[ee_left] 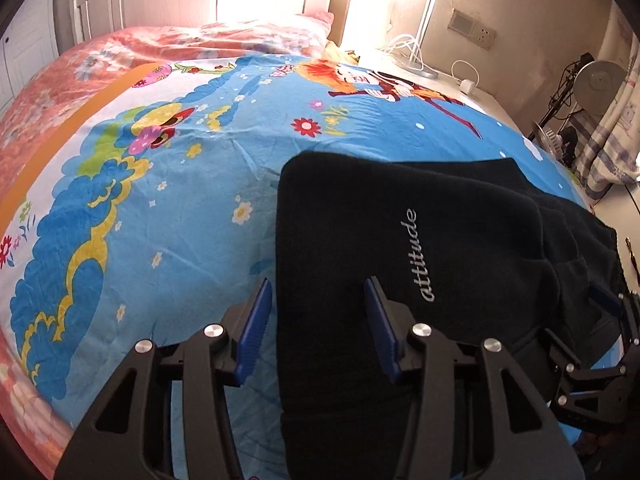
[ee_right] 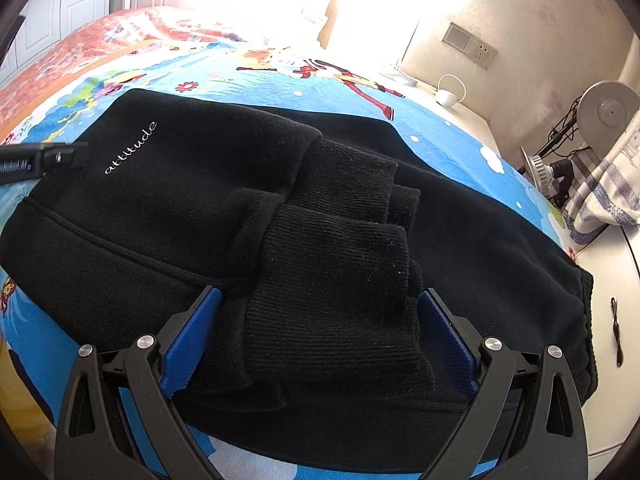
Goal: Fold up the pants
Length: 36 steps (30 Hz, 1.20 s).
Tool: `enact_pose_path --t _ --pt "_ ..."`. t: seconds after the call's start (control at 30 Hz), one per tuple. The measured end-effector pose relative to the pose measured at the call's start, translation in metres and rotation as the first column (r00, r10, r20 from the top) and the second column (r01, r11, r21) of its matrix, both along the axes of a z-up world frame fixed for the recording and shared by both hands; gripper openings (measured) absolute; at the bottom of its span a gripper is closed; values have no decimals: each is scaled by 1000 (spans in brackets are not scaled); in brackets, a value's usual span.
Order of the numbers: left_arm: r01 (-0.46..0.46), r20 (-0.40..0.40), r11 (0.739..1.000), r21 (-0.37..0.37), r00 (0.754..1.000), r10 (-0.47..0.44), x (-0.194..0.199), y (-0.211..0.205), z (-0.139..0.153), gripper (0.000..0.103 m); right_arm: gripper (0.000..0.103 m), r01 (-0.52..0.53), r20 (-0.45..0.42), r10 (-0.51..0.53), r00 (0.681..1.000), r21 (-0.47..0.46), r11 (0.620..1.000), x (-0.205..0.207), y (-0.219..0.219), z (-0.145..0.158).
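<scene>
Black pants (ee_left: 400,208) with white "attitude" lettering lie folded on the blue cartoon bedcover (ee_left: 160,200). My left gripper (ee_left: 318,282) is open and straddles the pants' left edge; one pad is over the bedcover, the other over the black cloth. In the right wrist view the pants (ee_right: 180,208) fill the middle, with ribbed cuffs (ee_right: 336,272) stacked on top near the waistband. My right gripper (ee_right: 320,292) is open wide, its blue pads either side of the cuffs. The right gripper (ee_left: 608,308) also shows at the pants' right end in the left wrist view.
A pink floral quilt (ee_left: 60,80) covers the bed's far left. The bed's right edge borders a white cabinet (ee_right: 608,320). A fan (ee_left: 596,84), a striped cloth (ee_right: 616,184), a wall socket (ee_left: 472,28) and a charger with cable (ee_left: 466,86) stand along the right wall.
</scene>
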<state>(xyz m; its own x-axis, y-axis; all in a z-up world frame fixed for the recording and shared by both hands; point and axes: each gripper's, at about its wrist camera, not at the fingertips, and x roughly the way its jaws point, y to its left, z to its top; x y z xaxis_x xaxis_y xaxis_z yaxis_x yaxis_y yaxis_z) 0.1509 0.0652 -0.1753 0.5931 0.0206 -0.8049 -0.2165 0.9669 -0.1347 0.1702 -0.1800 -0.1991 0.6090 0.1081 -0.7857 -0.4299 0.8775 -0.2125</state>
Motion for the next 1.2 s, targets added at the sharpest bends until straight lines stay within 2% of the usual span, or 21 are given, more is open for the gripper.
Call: enact_pose_path --t 0.07,0.1,0.13,0.2,0.23,0.33,0.4,0.47,0.53,0.6,0.7,0.77,0.8,0.87,0.93,1.0,1.1,1.2 --pt "67 33 997 -34 997 -66 19 2 13 44 94 7 -24 -7 1000 28 1000 3 -3 0" --pt "97 19 994 -42 995 -96 33 2 13 44 94 7 -29 -6 1000 33 999 4 -4 0" --pt "105 -13 994 -14 994 -105 48 0 9 44 94 5 -30 -4 1000 34 999 4 -4 0" --pt "92 -81 995 47 993 -88 77 2 -4 44 94 5 -26 -4 1000 34 999 3 -3 0" --pt "74 -84 996 58 994 -69 87 4 -8 54 94 6 -24 -5 1000 35 999 2 -3 0" --pt "14 -87 1000 24 996 -12 97 14 -3 56 94 7 -26 -6 1000 41 999 2 -4 0" --pt "-20 -50 1000 13 999 20 85 16 8 54 94 9 -33 -8 999 54 999 3 -6 0" --pt "-28 5 999 -41 1000 28 61 14 18 54 94 10 -37 -8 999 63 998 4 -7 -1" --pt "-38 37 997 -65 999 40 31 5 22 54 94 12 -37 -9 999 67 998 4 -8 -1" --pt "-45 53 995 -84 997 50 0 -6 20 54 94 13 -34 -11 999 68 998 3 -8 -1" --pt "-118 55 990 -80 991 123 -45 -15 9 54 94 16 -33 -13 999 70 997 3 -8 -1" --pt "-136 36 984 -118 989 141 -61 -18 -5 54 94 17 -31 -15 999 71 997 2 -8 -2" --pt "-116 28 982 -147 992 121 -64 -20 -14 53 94 19 -31 -17 999 71 997 3 -7 -2" --pt "-113 37 981 -157 992 120 -67 -19 -24 56 94 19 -32 -17 999 71 997 3 -8 -2" --pt "-116 34 972 -203 992 125 -66 -14 -26 56 94 22 -39 -19 999 77 997 4 -9 -1" --pt "-112 30 970 -216 992 121 -66 -12 -28 56 94 28 -62 -22 998 96 995 7 -13 6" --pt "-107 41 971 -214 992 118 -67 -13 -29 56 85 19 -29 -15 999 154 988 15 -17 30" --pt "-111 43 960 -258 991 126 -68 -9 -31 56 73 31 -29 -25 999 202 979 39 -17 48"
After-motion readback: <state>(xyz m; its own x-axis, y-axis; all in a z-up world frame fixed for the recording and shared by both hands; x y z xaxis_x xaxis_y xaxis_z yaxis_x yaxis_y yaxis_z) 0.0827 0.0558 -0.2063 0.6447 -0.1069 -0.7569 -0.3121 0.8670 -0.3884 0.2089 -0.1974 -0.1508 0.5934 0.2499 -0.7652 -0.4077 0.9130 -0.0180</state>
